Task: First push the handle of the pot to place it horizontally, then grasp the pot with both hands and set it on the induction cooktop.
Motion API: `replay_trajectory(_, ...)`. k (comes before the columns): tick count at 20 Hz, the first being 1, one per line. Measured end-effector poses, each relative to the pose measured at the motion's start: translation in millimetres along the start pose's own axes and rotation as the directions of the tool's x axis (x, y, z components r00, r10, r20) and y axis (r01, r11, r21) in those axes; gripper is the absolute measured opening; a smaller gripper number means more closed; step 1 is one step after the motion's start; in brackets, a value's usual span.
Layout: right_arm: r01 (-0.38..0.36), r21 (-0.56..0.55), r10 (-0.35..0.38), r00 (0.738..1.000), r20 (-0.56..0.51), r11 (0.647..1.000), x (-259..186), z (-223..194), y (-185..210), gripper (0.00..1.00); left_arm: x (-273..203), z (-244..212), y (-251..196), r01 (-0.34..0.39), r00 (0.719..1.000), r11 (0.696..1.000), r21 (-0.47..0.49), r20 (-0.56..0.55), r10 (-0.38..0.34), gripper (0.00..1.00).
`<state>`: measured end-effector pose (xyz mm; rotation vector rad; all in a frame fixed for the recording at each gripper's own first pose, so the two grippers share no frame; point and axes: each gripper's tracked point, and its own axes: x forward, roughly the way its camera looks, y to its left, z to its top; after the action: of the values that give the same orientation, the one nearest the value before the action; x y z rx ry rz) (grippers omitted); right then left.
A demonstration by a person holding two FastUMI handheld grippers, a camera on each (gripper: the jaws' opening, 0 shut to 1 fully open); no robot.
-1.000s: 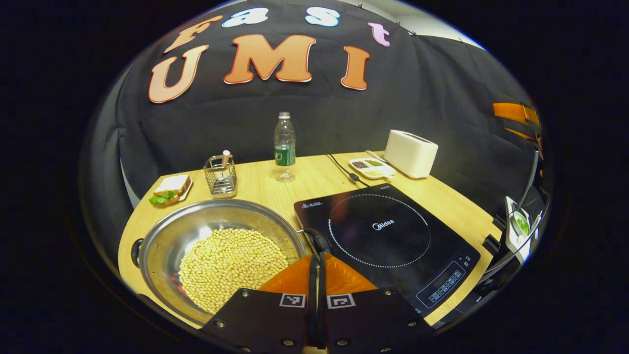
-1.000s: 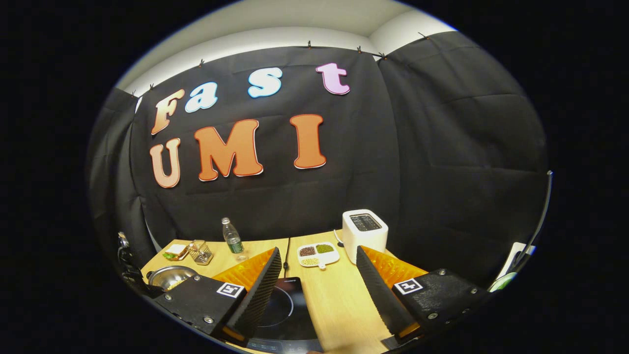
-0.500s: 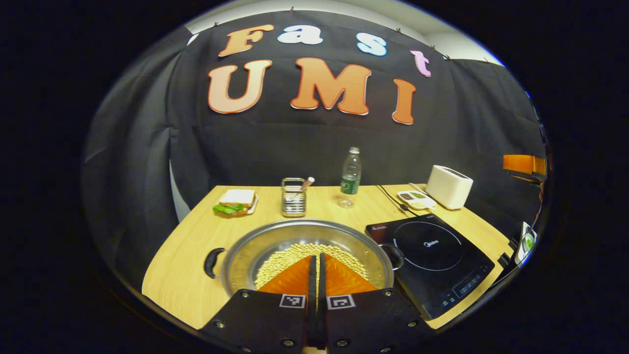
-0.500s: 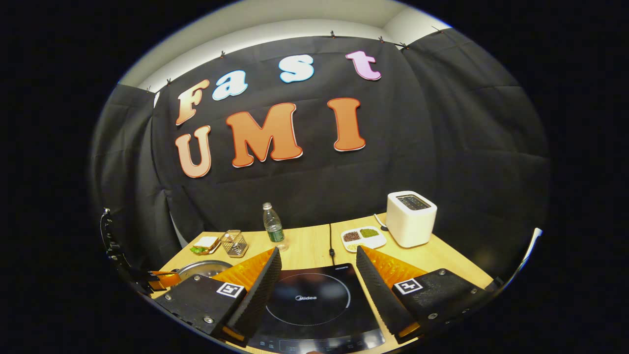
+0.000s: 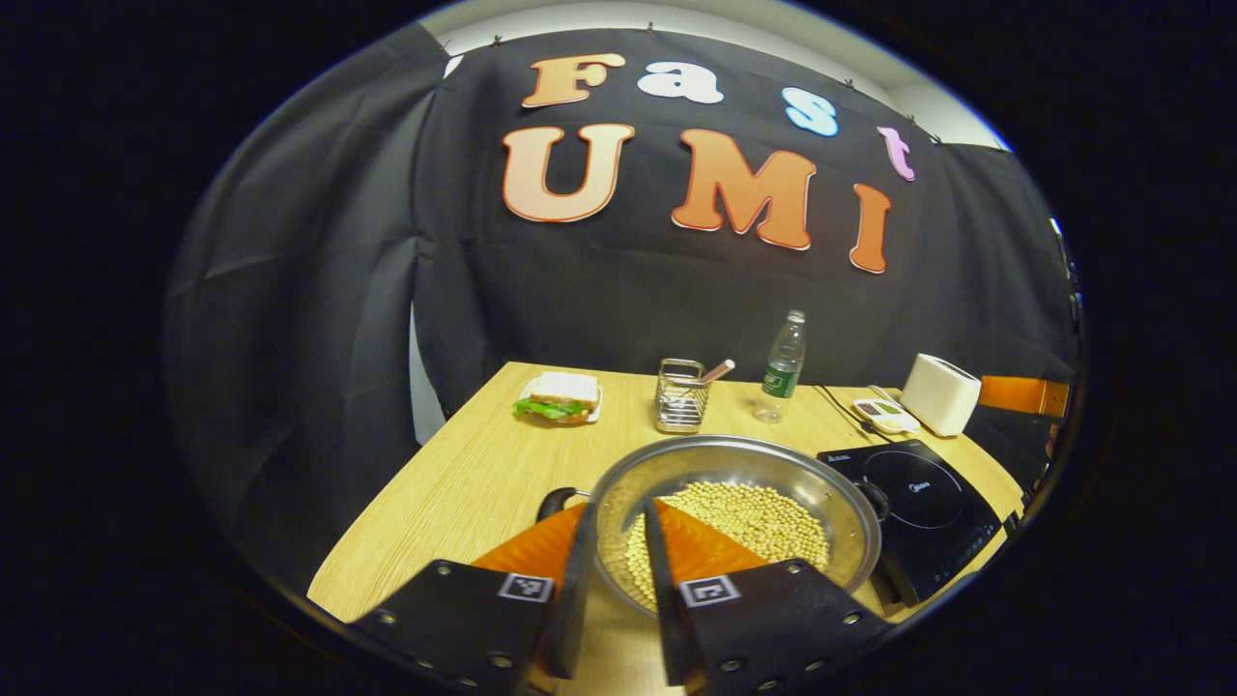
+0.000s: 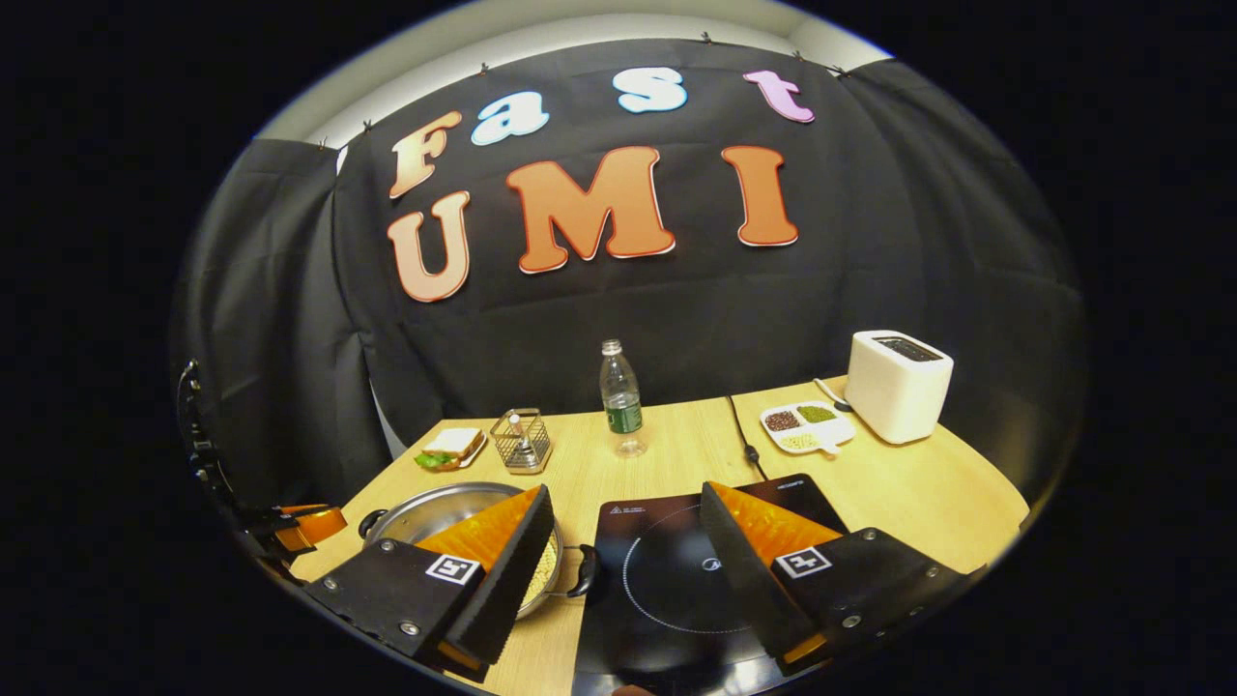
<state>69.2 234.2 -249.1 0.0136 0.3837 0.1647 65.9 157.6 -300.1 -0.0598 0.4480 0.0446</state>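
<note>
A steel pot holding soybeans sits on the wooden table, just left of the black induction cooktop. Its two black handles point left and right. My left gripper is open by a narrow gap at the pot's near-left rim. One finger is outside by the left handle and the other is over the beans. I cannot tell if they touch. My right gripper is wide open and hangs above the gap between the pot and the cooktop, holding nothing. The pot's right handle lies beside its left finger.
At the back stand a sandwich plate, a wire holder, a water bottle, a divided dish and a white toaster. A black cable runs back from the cooktop. The table edge is close below both grippers.
My left gripper went from shut to slightly open and swung left from the pot's right handle to its left rim. The right gripper tipped down and leftward, bringing the pot and cooktop nearer.
</note>
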Motion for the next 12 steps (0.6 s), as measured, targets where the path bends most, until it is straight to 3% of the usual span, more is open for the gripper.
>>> replay_trajectory(2, 0.009, -0.029, -0.010, 1.000, -0.019, 1.000, 16.1, -16.5, 12.6, 0.96, 6.6, -6.0, 9.1, -0.004, 1.000, 1.000, -0.018, 0.000, 0.004, 0.62)
replay_trajectory(5, 0.007, -0.061, -0.011, 0.997, -0.072, 0.998, 37.7, -42.0, 29.3, 0.96, 14.1, -9.5, 10.5, 0.035, 0.999, 0.999, -0.016, 0.014, -0.035, 0.62)
replay_trajectory(6, 0.007, -0.065, -0.013, 0.995, -0.095, 0.998, 43.7, -52.4, 33.5, 0.96, 17.4, -9.9, 9.8, 0.045, 0.999, 0.999, 0.001, 0.013, -0.045, 0.57)
replay_trajectory(7, 0.009, -0.066, -0.017, 0.993, -0.114, 0.998, 48.9, -59.8, 35.8, 0.96, 21.4, -14.0, 8.9, 0.052, 0.999, 0.998, 0.023, 0.004, -0.052, 0.62)
replay_trajectory(12, 0.046, -0.100, -0.064, 0.980, -0.186, 0.994, 61.8, -89.6, 38.2, 0.96, 45.3, -31.2, 17.9, 0.051, 0.997, 0.998, 0.047, -0.064, -0.048, 0.62)
